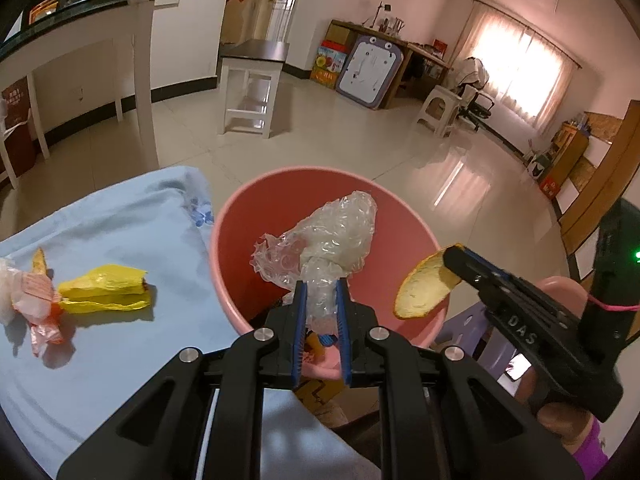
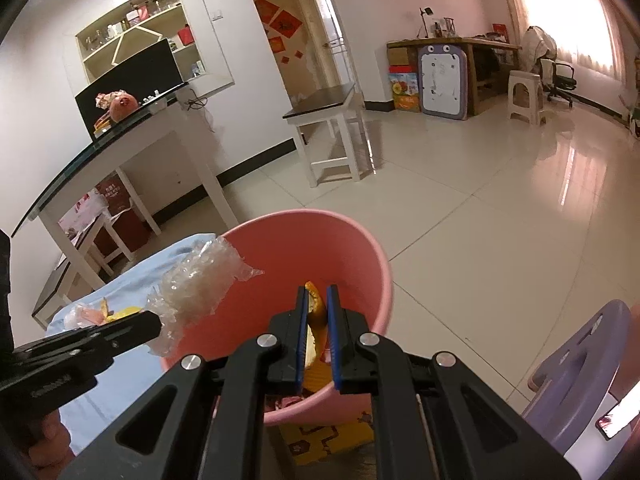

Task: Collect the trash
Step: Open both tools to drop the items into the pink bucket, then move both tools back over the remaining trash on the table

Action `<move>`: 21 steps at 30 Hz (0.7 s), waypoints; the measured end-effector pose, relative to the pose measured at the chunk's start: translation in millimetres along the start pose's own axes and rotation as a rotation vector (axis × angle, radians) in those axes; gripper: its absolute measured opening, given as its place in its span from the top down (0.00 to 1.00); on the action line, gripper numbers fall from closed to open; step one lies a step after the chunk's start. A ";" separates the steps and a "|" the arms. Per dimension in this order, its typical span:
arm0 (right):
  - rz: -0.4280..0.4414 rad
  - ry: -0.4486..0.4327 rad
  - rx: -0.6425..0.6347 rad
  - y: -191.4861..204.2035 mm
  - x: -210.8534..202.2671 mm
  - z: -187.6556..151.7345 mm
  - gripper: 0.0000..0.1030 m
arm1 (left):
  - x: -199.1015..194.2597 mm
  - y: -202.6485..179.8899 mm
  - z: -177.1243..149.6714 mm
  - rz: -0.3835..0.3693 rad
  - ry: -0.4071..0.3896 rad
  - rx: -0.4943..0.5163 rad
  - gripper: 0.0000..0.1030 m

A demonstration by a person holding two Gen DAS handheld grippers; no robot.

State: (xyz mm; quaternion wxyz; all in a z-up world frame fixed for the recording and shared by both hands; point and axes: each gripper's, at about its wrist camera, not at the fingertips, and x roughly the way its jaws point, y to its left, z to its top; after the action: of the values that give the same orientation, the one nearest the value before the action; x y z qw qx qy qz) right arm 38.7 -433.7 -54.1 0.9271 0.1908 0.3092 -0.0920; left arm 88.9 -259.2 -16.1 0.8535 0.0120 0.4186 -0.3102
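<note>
My left gripper [image 1: 321,288] is shut on a crumpled clear plastic wrap [image 1: 324,236] and holds it over the pink bin [image 1: 224,264]. My right gripper [image 2: 317,294] is shut on a piece of orange peel [image 2: 314,304], also over the pink bin [image 2: 376,280]. In the left wrist view the right gripper [image 1: 450,256] holds the peel [image 1: 424,284] above the bin's right rim. In the right wrist view the left gripper [image 2: 154,326] holds the plastic wrap [image 2: 200,280] at the bin's left rim. On the light blue cloth [image 1: 120,360] lie a yellow wrapper [image 1: 104,290], an orange-white wrapper [image 1: 38,304] and a peel strip [image 1: 39,262].
The bin stands on the floor beside the cloth-covered table [image 2: 132,356], with some trash at its bottom [image 2: 316,376]. A purple stool [image 2: 580,372] stands to the right. A white glass-topped table [image 1: 136,60] and a white stool [image 1: 252,84] stand further back on the tiled floor.
</note>
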 end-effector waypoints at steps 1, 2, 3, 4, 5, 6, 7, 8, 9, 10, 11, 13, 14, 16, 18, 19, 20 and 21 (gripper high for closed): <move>-0.001 0.003 0.001 -1.3 1.1 -0.8 0.91 | 4.9 -1.4 0.2 0.005 0.007 0.002 0.87; -0.002 0.008 0.001 -2.6 3.5 -1.7 0.91 | 7.9 -2.4 -1.0 0.011 0.013 0.003 0.87; -0.004 0.011 0.000 -3.9 5.0 -2.5 0.90 | 12.0 -3.0 -1.7 0.019 0.020 0.006 0.87; -0.004 0.017 0.000 -5.0 7.7 -3.1 0.90 | 15.1 -4.7 -2.3 0.026 0.025 0.010 0.86; 0.002 0.021 0.001 -5.1 9.3 -3.5 0.90 | 16.6 -6.3 -2.7 0.034 0.028 0.013 0.86; 0.013 0.027 0.006 -4.3 12.3 -3.1 0.90 | 18.0 -6.8 -3.4 0.044 0.027 0.015 0.86; 0.028 0.031 0.011 -3.0 15.9 -2.4 0.90 | 18.9 -6.7 -3.7 0.051 0.025 0.014 0.86; 0.035 0.034 0.013 -3.5 17.7 -2.1 0.90 | 20.2 -6.0 -3.6 0.054 0.031 0.009 0.85; 0.039 0.039 0.011 -2.6 20.4 -2.4 0.89 | 22.0 -4.6 -3.4 0.052 0.037 0.000 0.82; 0.044 0.044 0.006 -1.2 22.9 -2.7 0.89 | 23.4 -2.6 -3.7 0.054 0.043 -0.006 0.80; 0.049 0.049 0.002 0.1 24.5 -2.8 0.81 | 24.5 -1.7 -3.3 0.061 0.051 -0.013 0.80; 0.053 0.043 -0.002 0.0 23.8 -2.7 0.71 | 23.7 -1.1 -3.2 0.065 0.052 -0.018 0.80; 0.057 0.034 -0.006 0.8 22.2 -2.1 0.68 | 22.9 -0.9 -3.1 0.068 0.049 -0.019 0.80; 0.062 0.029 -0.014 1.2 19.1 -1.7 0.65 | 21.0 -1.4 -2.4 0.066 0.043 -0.024 0.79; 0.064 0.026 -0.023 2.3 14.5 -1.4 0.63 | 19.1 -3.0 -2.8 0.064 0.039 -0.026 0.79; 0.065 0.026 -0.028 3.1 12.2 -1.7 0.63 | 18.5 -3.5 -2.9 0.062 0.037 -0.026 0.79; 0.067 0.026 -0.031 4.9 9.8 -2.5 0.62 | 16.8 -4.6 -2.9 0.063 0.034 -0.026 0.79; 0.069 0.027 -0.034 5.4 7.4 -3.1 0.62 | 16.0 -5.3 -3.1 0.062 0.032 -0.029 0.79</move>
State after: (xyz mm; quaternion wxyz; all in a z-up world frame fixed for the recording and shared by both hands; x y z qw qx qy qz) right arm 44.4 -427.9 -59.4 0.9286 0.1867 0.3165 -0.0523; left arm 91.1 -270.9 -28.4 0.8559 0.0178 0.4361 -0.2773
